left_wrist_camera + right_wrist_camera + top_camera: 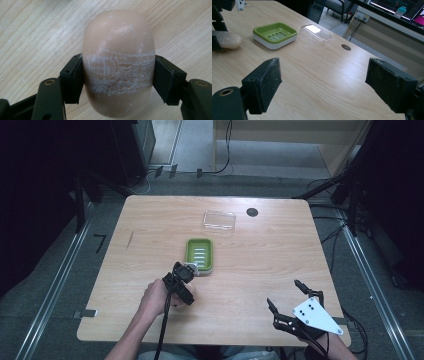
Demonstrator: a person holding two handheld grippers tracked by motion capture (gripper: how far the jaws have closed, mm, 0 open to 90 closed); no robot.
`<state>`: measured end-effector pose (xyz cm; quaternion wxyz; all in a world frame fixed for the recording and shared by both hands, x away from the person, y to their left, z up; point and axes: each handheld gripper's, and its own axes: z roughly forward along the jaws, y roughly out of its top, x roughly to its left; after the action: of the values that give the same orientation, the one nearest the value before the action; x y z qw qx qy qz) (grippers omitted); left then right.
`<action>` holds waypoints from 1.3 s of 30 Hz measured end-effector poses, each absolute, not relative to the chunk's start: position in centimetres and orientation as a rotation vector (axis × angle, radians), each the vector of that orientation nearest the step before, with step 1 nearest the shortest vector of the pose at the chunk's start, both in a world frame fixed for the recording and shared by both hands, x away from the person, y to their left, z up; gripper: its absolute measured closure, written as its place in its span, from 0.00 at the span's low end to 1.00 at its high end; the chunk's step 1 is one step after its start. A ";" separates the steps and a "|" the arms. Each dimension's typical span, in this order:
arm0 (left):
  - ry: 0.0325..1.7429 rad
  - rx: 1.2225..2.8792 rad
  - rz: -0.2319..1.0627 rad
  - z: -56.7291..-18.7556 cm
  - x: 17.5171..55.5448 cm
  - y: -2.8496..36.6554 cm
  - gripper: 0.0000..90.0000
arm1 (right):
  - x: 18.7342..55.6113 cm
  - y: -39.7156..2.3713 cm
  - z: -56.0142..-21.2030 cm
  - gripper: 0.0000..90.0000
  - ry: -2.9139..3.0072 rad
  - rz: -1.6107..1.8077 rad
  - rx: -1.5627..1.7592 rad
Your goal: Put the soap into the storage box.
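- As seen from the high view, wooden table (150, 220), pale grain, round dark grommet (252, 212) near the far edge.
- Right gripper (287, 296), near the table's front right corner, grey three-cornered plate on top; jaws spread wide, nothing between the pads in the right gripper view, bare tabletop beyond them.
- Left gripper (189, 270), held by the left hand (156, 297) at the table's front centre, tips just at the near end of the soap dish; jaws clamped on the bar of soap, one pad pressed to each long side.
- Green soap dish (200, 256), white base, slotted floor, standing mid-table, no bar in it.
- Clear plastic lid (219, 220), lying beyond the dish, apart from it, toward the far edge.
- Bar of soap (118, 62), beige, oval, surface scuffed with whitish marks across its middle; gripped at its waist, low over the tabletop beside the dish; contact with the wood not determinable.
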<state>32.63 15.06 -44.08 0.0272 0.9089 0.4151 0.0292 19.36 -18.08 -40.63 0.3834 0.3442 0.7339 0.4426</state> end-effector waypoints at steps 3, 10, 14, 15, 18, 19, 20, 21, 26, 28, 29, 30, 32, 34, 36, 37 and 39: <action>1.293 2.792 0.089 -43.9 32.8 15.2 0.37 | 19.4 -18.1 -40.6 0.15 1.869 1.129 0.878; 1.307 2.761 0.091 -43.4 33.2 15.3 0.37 | 19.4 -18.1 -40.6 0.15 1.871 1.129 0.877; 1.308 2.744 0.096 -43.1 33.5 15.4 0.37 | 19.4 -18.1 -40.6 0.15 1.872 1.128 0.876; 1.314 2.741 0.097 -43.0 33.6 15.3 0.37 | 19.4 -18.1 -40.6 0.15 1.873 1.129 0.877; 1.315 2.727 0.101 -42.7 33.7 15.4 0.37 | 19.4 -18.1 -40.6 0.14 1.873 1.129 0.877; 1.314 2.725 0.103 -42.7 33.8 15.4 0.37 | 19.4 -18.1 -40.6 0.15 1.872 1.129 0.877; 1.315 2.722 0.099 -42.6 33.8 15.4 0.37 | 19.4 -18.1 -40.6 0.15 1.871 1.128 0.877; 1.316 2.722 0.100 -42.6 33.9 15.3 0.37 | 19.4 -18.1 -40.6 0.15 1.872 1.127 0.877; 1.316 2.723 0.104 -42.3 34.0 15.4 0.37 | 19.4 -18.1 -40.6 0.15 1.873 1.128 0.877; 1.321 2.714 0.107 -42.3 34.2 15.4 0.37 | 19.4 -18.1 -40.6 0.14 1.873 1.128 0.876; 1.324 2.715 0.108 -42.3 34.2 15.4 0.37 | 19.4 -18.1 -40.6 0.15 1.873 1.128 0.876; 1.325 2.715 0.113 -42.2 34.2 15.4 0.37 | 19.4 -18.1 -40.6 0.15 1.873 1.128 0.875; 1.318 2.714 0.107 -42.1 34.4 15.4 0.37 | 19.4 -18.1 -40.6 0.15 1.872 1.128 0.877; 1.320 2.706 0.111 -41.9 34.5 15.3 0.37 | 19.4 -18.1 -40.6 0.15 1.873 1.128 0.877; 1.313 2.708 0.115 -41.8 34.6 15.3 0.37 | 19.4 -18.1 -40.6 0.15 1.874 1.127 0.875; 1.315 2.702 0.120 -41.7 34.7 15.3 0.37 | 19.4 -18.1 -40.6 0.15 1.874 1.127 0.875; 1.315 2.700 0.120 -41.7 34.8 15.3 0.37 | 19.4 -18.1 -40.6 0.14 1.874 1.128 0.875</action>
<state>34.82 15.33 -41.66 0.0678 0.8963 0.4365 0.0399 19.37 -18.07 -40.64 0.3829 0.3433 0.7348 0.4422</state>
